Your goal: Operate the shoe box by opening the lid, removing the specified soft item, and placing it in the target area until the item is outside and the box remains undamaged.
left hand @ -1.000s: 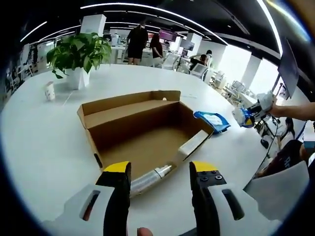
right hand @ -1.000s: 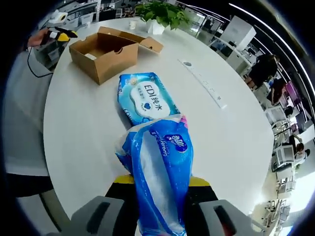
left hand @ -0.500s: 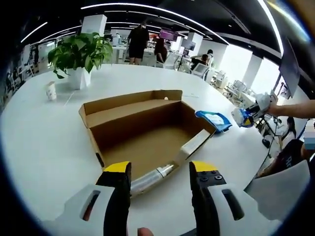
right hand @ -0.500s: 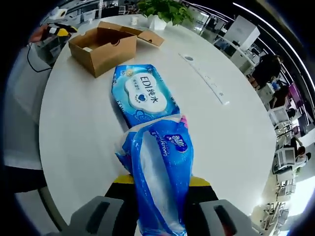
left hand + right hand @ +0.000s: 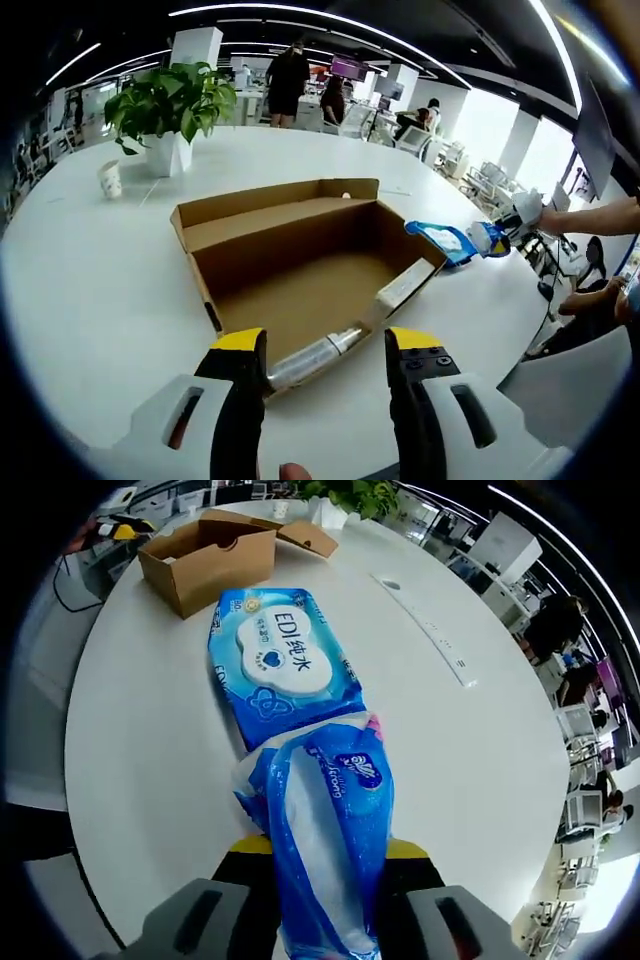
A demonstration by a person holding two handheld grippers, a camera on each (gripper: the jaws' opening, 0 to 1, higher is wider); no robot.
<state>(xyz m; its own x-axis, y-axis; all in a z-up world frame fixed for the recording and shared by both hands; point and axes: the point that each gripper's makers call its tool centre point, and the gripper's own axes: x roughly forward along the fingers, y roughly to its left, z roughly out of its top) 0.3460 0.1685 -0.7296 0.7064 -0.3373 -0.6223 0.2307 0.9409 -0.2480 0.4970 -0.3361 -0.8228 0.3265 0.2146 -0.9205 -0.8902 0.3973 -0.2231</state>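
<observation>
Pinching a soft blue plastic pack [image 5: 330, 830] between its two jaws, the right claw [image 5: 325, 855] is holding it low over the white tabletop [image 5: 480, 760], just above the near end of a flat blue wipes packet [image 5: 280, 665] that is lying there. That looks like the drop-off spot, so the pack is probably being carried there to be set down beside or against the packet. The cardboard shoe box [image 5: 300, 265] is sitting well apart from that spot, its lid folded back and its inside showing bare brown card, so the soft item is already out. The left claw [image 5: 325, 365] is waiting spread at the box's near edge with nothing between its jaws, likely ready to steady the box. A silvery strip [image 5: 315, 358] is lying along that near wall just ahead of it. In the left gripper view the right claw [image 5: 500, 230] is reaching in over the packet [image 5: 440, 240]. A potted plant [image 5: 170, 110] and a paper cup [image 5: 110, 180] are standing farther back, clear of the work.
</observation>
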